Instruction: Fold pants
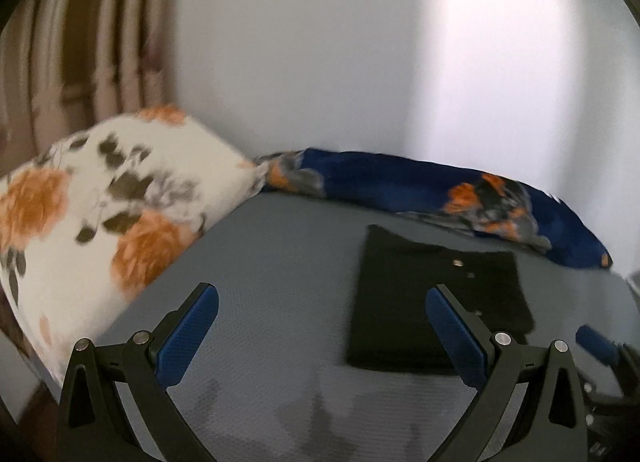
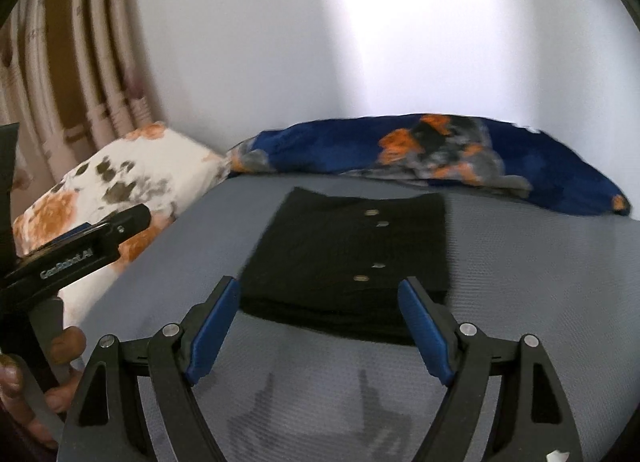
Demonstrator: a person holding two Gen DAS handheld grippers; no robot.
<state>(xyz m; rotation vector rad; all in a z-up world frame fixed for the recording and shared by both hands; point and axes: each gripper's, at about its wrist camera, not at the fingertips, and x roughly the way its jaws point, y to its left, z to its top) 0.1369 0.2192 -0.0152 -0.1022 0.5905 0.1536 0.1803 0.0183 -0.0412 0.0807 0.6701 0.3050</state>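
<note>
black pants (image 2: 344, 258): folded compact on grey bed sheet (image 2: 540, 282), seems finished | left gripper (image 1: 322, 326): wide, empty, hangs beside | right gripper (image 2: 320, 322): wide, empty, facing near edge, no grip needed

There is one pair of black pants (image 2: 352, 254), folded up into one flat pile in the middle of the bed (image 2: 540, 302). Four small shiny buttons (image 2: 362, 278) show on top of it. There are two pillows: one white pillow (image 1: 100, 214) with orange flowers at the left edge of the bed, and one blue pillow (image 1: 420, 190) along the far edge. There are two grippers, the left gripper (image 1: 322, 326) and the right gripper (image 2: 320, 318), and each one has two blue pads.
</note>
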